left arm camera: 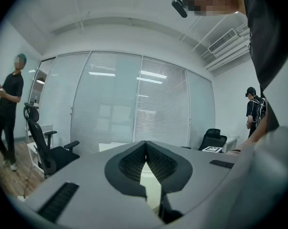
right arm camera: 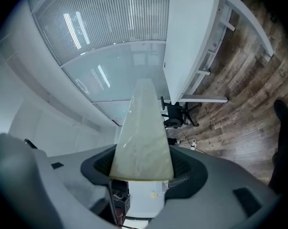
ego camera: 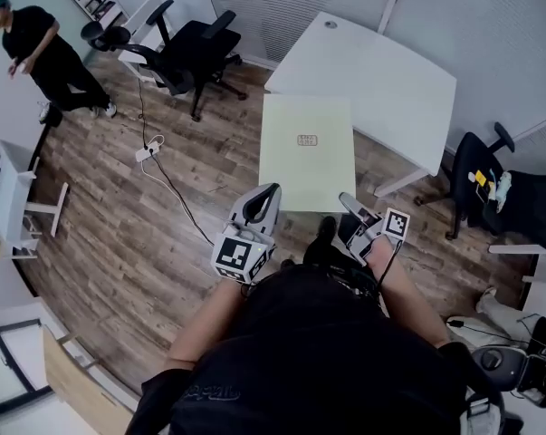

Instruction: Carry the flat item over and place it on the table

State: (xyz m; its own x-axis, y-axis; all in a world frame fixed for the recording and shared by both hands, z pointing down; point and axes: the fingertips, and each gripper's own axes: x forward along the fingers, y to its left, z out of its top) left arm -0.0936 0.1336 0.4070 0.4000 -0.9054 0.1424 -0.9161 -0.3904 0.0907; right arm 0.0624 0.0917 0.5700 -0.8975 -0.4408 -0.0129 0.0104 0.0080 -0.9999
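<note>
While a person (ego camera: 37, 43) is standing far left on the wood floor (ego camera: 119, 234) near a black chair (ego camera: 196, 48), the left tool (ego camera: 262, 202) is pinching the near left edge of the pale board (ego camera: 307, 148). That board is being held level above the floor, close beside the white bench (ego camera: 381, 80). The right tool (ego camera: 352, 207) is clamping its near right edge.
</note>
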